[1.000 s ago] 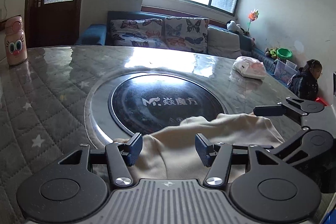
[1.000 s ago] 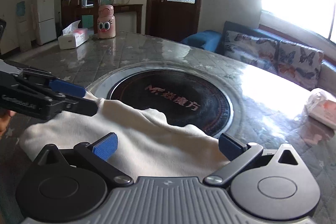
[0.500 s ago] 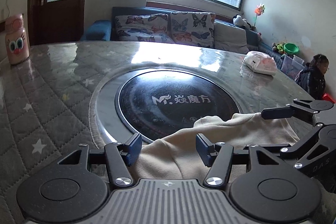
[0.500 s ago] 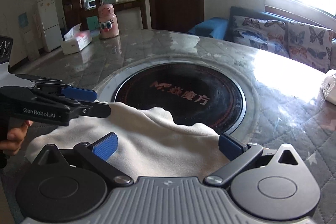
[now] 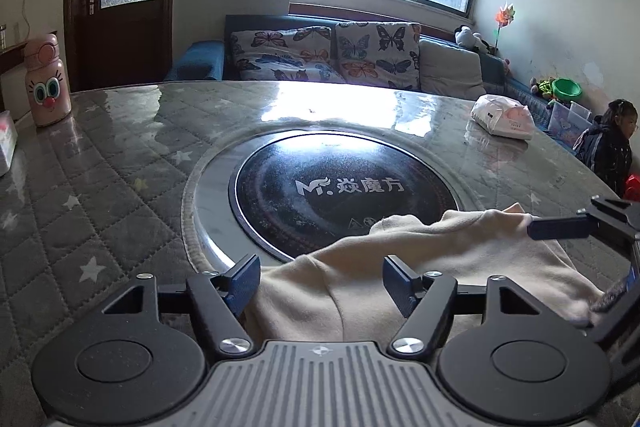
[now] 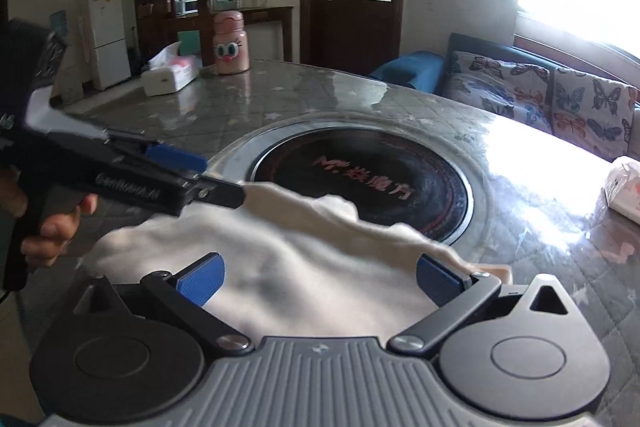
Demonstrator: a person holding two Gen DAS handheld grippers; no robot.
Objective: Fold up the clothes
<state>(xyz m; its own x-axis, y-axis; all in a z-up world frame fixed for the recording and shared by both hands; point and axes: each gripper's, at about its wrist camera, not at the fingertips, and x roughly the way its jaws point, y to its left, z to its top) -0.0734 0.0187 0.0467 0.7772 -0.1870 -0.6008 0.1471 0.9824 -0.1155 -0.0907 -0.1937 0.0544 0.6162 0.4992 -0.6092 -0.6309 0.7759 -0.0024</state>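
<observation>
A cream garment lies folded at the near edge of the round table, partly over the black hotplate. It also shows in the right wrist view. My left gripper is open, its fingers wide apart above the cloth's left end. In the right wrist view the left gripper sits at the cloth's far left corner. My right gripper is open over the cloth's right part. In the left wrist view the right gripper reaches in from the right edge.
A pink cartoon bottle and a tissue box stand at the table's far left. A white plastic bag lies at the far right. A sofa is behind the table; a child sits to the right.
Both grippers have lifted and tilted back from the cloth. The right gripper has moved further right, and the cloth's top edge has shifted with it.
</observation>
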